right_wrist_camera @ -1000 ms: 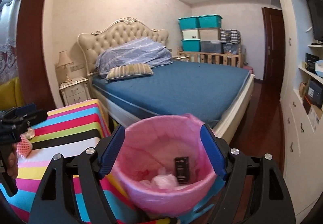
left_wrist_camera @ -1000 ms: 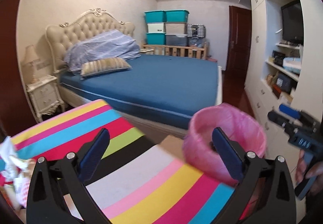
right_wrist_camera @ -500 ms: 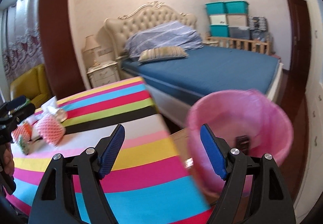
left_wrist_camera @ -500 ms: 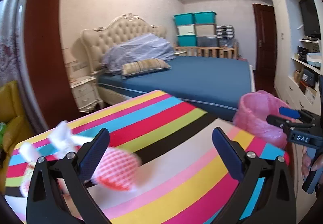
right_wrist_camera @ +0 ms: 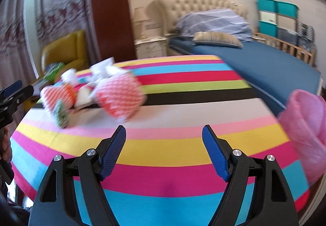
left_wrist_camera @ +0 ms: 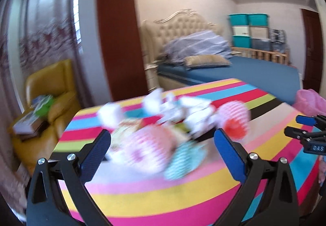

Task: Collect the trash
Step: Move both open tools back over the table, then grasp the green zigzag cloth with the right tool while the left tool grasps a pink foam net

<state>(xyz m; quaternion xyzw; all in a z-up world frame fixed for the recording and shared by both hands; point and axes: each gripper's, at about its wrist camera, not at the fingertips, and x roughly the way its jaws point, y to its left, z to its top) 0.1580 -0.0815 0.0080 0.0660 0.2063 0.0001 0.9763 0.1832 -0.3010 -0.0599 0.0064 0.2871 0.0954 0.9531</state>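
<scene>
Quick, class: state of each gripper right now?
Left gripper: open, holding nothing, trash pile ahead.
Right gripper: open, empty, over the striped tablecloth.

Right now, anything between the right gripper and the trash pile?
Nothing: only bare striped tablecloth separates the open right gripper from the trash pile, seen in the right wrist view.

this is a bedroom in a home. a bed (right_wrist_camera: 271, 58) with a blue sheet and a tufted cream headboard (right_wrist_camera: 195, 3) fills the right of the frame, a striped pillow (right_wrist_camera: 218, 39) and folded duvet (right_wrist_camera: 214, 20) at its head. a white nightstand (right_wrist_camera: 150, 47) with a lamp (right_wrist_camera: 140, 20) stands beside it. patterned curtains (left_wrist_camera: 44, 34) and a yellow armchair (left_wrist_camera: 51, 87) sit at the left, and stacked storage bins (left_wrist_camera: 247, 30) in the far right corner.
</scene>
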